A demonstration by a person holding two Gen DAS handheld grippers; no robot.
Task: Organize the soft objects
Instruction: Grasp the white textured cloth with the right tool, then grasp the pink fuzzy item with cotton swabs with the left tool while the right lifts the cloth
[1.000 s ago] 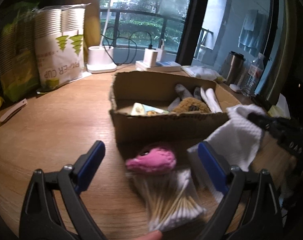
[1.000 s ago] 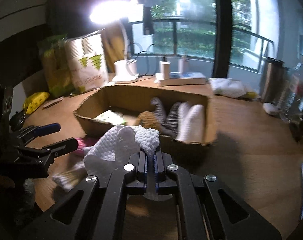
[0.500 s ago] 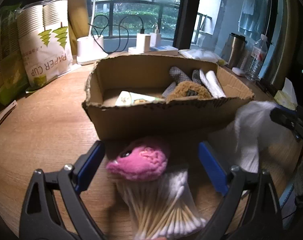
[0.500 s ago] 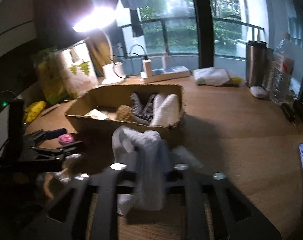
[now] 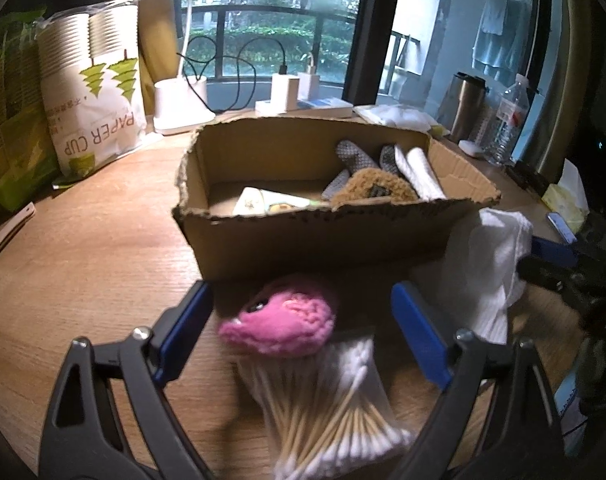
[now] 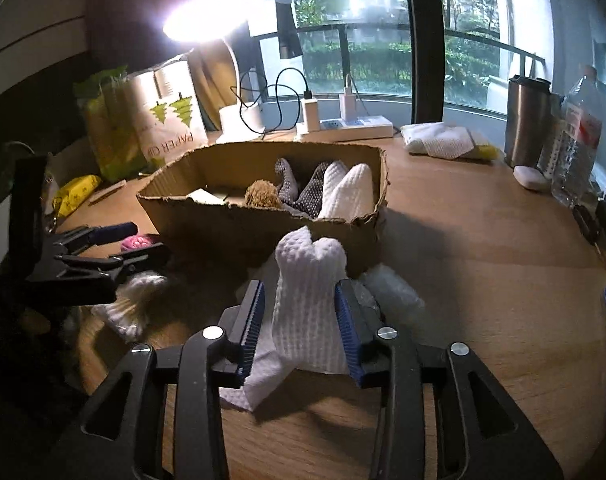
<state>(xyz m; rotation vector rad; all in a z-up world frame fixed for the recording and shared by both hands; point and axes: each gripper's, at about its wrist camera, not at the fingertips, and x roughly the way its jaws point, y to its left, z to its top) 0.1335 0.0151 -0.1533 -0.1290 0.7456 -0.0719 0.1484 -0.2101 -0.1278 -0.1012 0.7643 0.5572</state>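
A cardboard box [image 5: 323, 236] [image 6: 263, 224] on the wooden table holds rolled white and grey cloths [image 6: 343, 196] and a brown plush [image 5: 377, 190]. My left gripper [image 5: 299, 332] is open around a pink plush toy [image 5: 281, 326] that rests on a pack of cotton swabs [image 5: 327, 396] in front of the box. My right gripper [image 6: 299, 324] is open, its jaws on both sides of a white waffle cloth [image 6: 309, 304] [image 5: 487, 272] that stands on the table in front of the box. The pink toy also shows in the right wrist view [image 6: 137, 243].
A paper cup bag [image 5: 95, 100], a lamp base [image 5: 181, 106] and a power strip [image 6: 347, 128] stand behind the box. A steel flask [image 6: 529, 120], a water bottle [image 6: 575, 140] and a folded cloth [image 6: 443, 142] are at the right. Bubble wrap [image 6: 391, 292] lies by the cloth.
My right gripper was shut on the white cloth, then opened; the cloth now stands between its jaws. My left gripper has moved closer around the pink toy.
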